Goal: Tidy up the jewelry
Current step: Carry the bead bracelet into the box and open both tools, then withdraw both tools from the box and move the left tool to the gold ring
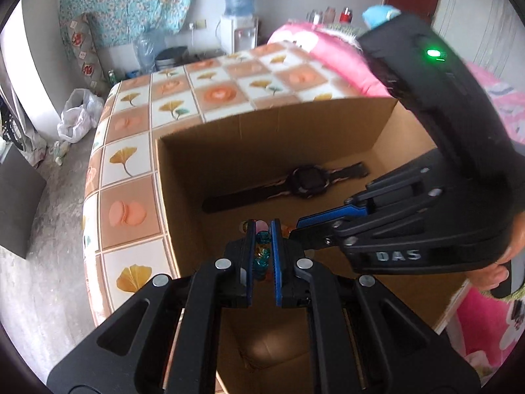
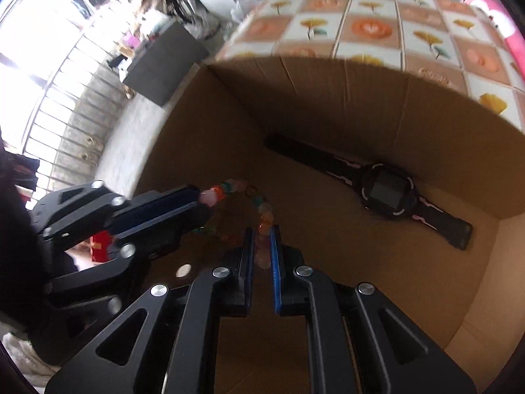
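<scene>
Both my claws, left gripper (image 1: pixel 263 244) and right gripper (image 2: pixel 262 246), clamp the beaded bracelet (image 2: pixel 259 208) over the cardboard box (image 2: pixel 410 108), wristwatch (image 2: pixel 385 193) already inside beyond them.

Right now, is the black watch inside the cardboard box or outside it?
Inside. The black watch lies flat on the floor of the cardboard box, strap spread out straight, with the box walls rising around it.

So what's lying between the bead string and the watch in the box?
Nothing: in the right wrist view, bare cardboard box floor separates the bead string from the watch.
</scene>
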Demonstrator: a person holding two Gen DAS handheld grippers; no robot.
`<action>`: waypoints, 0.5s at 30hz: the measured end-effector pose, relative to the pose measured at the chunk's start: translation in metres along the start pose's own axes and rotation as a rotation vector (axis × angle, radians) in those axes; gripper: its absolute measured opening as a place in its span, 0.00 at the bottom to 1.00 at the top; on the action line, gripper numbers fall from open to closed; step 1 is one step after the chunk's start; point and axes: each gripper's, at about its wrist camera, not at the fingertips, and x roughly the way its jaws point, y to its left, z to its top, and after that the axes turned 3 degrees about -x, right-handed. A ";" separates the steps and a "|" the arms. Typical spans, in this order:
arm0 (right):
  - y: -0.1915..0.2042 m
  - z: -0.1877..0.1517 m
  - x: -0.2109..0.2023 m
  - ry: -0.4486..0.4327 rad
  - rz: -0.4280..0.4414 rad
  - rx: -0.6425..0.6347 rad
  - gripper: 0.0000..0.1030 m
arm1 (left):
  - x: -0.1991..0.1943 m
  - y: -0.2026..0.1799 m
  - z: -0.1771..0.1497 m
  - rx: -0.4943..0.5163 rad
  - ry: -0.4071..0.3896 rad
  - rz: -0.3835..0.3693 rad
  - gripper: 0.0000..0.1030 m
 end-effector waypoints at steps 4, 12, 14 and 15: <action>-0.009 0.008 0.012 0.029 -0.002 0.029 0.10 | 0.007 0.001 0.002 0.006 0.018 0.017 0.08; -0.017 0.006 -0.002 -0.033 0.025 0.062 0.10 | -0.008 0.011 0.006 -0.055 -0.048 -0.023 0.12; -0.014 0.001 -0.019 -0.084 0.013 0.048 0.10 | -0.022 0.013 0.005 -0.075 -0.090 -0.029 0.16; -0.012 -0.002 -0.028 -0.109 0.013 0.044 0.10 | -0.030 0.013 0.004 -0.083 -0.112 -0.037 0.17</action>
